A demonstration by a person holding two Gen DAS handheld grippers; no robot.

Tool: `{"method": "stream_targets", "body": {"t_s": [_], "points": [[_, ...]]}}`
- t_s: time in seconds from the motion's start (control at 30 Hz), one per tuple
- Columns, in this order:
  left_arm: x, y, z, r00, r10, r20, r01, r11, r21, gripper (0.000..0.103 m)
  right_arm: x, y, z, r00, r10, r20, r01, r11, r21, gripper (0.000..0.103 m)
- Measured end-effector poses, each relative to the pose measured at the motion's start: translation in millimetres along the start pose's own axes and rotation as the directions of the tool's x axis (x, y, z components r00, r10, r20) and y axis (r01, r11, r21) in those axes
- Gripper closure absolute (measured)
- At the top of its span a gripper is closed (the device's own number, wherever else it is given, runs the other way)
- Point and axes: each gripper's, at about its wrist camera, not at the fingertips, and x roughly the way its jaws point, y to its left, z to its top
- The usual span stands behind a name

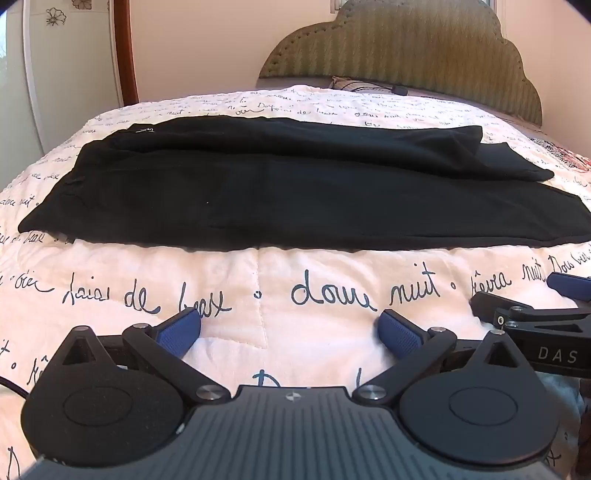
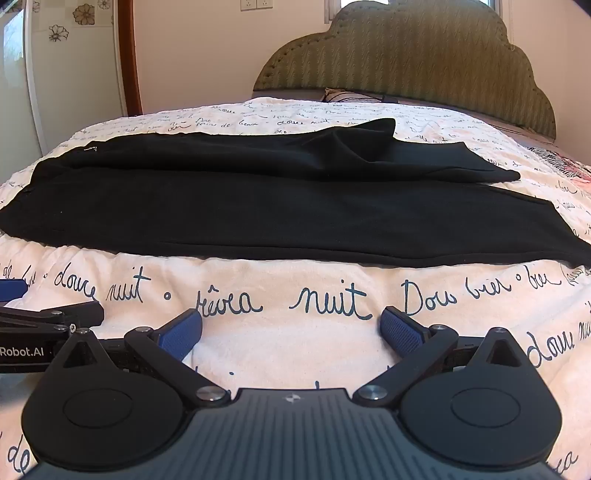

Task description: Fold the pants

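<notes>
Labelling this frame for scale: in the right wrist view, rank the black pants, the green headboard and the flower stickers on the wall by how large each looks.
1. black pants, widest across the bedspread
2. green headboard, farther away, so its true size is unsure
3. flower stickers, tiny

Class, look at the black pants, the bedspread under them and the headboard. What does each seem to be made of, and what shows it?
Pants: soft matte fabric, probably knit; it drapes with no sheen. Bedspread: quilted printed cloth, likely cotton; stitched seams and puffy surface show. Headboard: upholstered in ribbed olive textile, with stud-like trim along its edge.
</notes>
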Motion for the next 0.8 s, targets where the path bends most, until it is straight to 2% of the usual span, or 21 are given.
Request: {"method": "stream_targets", "body": {"t_s": [0.8], "points": [[-4.9, 0.3, 0.5, 1.0, -0.011, 0.011, 0.011, 1.0, -0.015, 0.0, 0.1, -0.4, -0.6, 1.0, 0.002, 0.002, -0.003, 1.0, 0.003, 0.0]]}}
